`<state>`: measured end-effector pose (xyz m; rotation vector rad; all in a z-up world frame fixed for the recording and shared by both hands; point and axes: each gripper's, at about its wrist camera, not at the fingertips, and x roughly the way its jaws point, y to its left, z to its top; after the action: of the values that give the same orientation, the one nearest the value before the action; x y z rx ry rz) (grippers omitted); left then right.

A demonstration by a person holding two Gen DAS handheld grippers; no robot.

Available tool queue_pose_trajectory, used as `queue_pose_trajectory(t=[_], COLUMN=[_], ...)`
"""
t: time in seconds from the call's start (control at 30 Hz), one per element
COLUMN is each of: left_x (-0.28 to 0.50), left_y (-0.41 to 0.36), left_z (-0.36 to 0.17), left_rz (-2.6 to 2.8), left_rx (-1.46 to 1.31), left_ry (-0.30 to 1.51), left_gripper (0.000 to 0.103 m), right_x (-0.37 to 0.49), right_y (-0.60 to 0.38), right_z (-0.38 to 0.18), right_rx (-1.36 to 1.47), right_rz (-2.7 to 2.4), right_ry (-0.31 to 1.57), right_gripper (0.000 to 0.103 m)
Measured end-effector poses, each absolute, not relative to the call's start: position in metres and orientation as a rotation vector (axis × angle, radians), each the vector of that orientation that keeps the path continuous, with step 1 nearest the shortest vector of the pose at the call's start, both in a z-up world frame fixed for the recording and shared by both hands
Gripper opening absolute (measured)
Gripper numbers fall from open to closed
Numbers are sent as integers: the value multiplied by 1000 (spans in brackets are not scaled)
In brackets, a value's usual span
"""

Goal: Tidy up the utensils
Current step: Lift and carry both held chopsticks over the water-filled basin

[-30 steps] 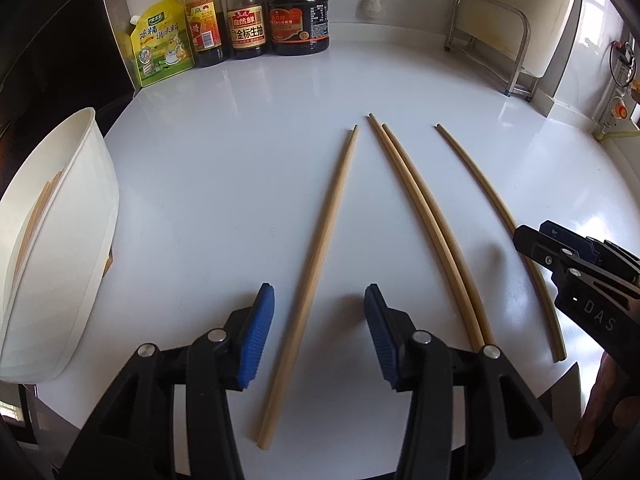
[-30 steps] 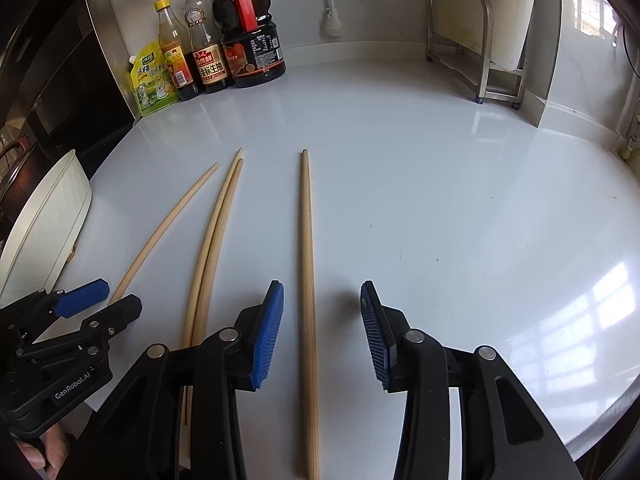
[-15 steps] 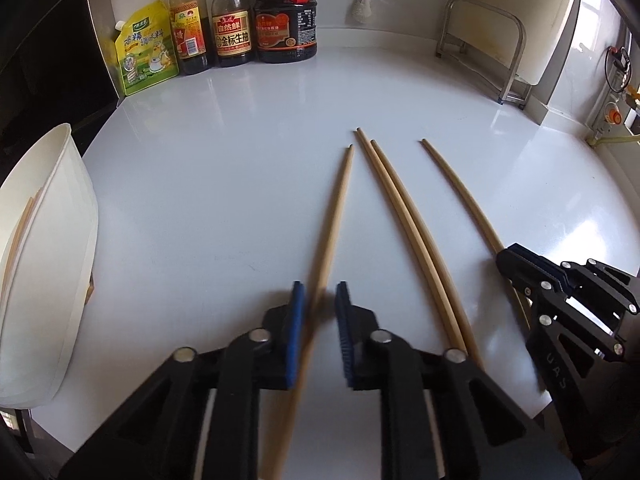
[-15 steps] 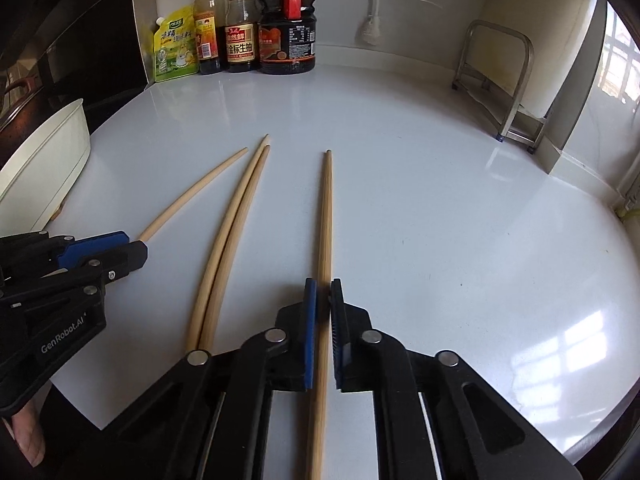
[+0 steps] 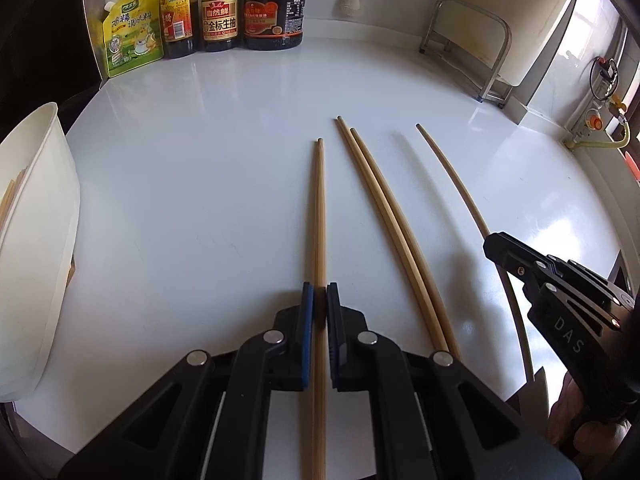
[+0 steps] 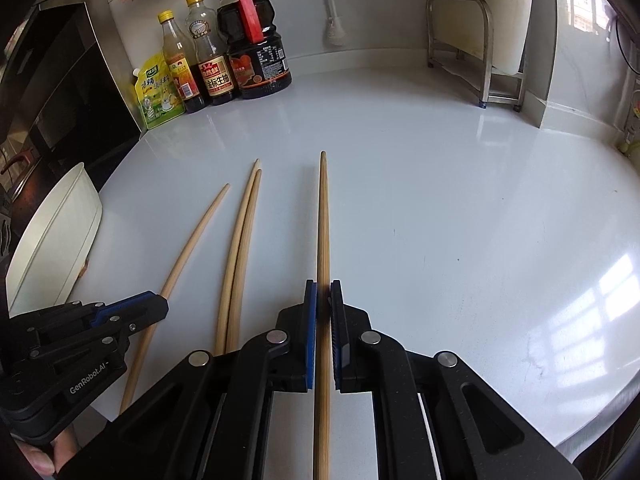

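Note:
Several long wooden chopsticks lie on the white counter [image 5: 200,200]. My left gripper [image 5: 319,300] is shut on the leftmost chopstick [image 5: 319,208], which runs straight ahead between the blue pads. In the right wrist view, my right gripper [image 6: 323,300] is shut on the rightmost chopstick [image 6: 323,220]. A pair of chopsticks [image 5: 384,220] lies side by side between the two held ones, also visible as the pair [image 6: 240,240]. Each gripper shows in the other's view: the right gripper [image 5: 490,240] at the right edge, the left gripper [image 6: 162,304] at lower left. The rightmost chopstick [image 5: 452,176] casts a separate shadow.
A white container [image 5: 40,240] stands at the counter's left edge with chopstick ends inside; it is also seen as the container [image 6: 60,240]. Sauce bottles [image 5: 248,4] and a green pouch [image 5: 128,36] line the back wall. A metal rack [image 5: 472,40] stands at the back right.
Both grippers went from wide open around their chopsticks to shut on them. Both views have tilted slightly, and the right chopstick's shadow has drawn apart from it.

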<state>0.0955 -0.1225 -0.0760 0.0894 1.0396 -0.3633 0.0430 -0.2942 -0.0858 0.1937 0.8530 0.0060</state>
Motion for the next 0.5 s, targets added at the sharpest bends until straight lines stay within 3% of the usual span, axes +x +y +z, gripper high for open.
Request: queue_pose_trajectory(t=[0.5], left_x=[77], left_y=[-105], left_z=[-38], left_rz=[-426], left_rx=[83], left_ry=[984], left_gripper=[7], right_x=[25], right_y=[-284], right_z=[-63], right_rx=[277], right_rz=[22], right_ry=[799], right_gripper=[6])
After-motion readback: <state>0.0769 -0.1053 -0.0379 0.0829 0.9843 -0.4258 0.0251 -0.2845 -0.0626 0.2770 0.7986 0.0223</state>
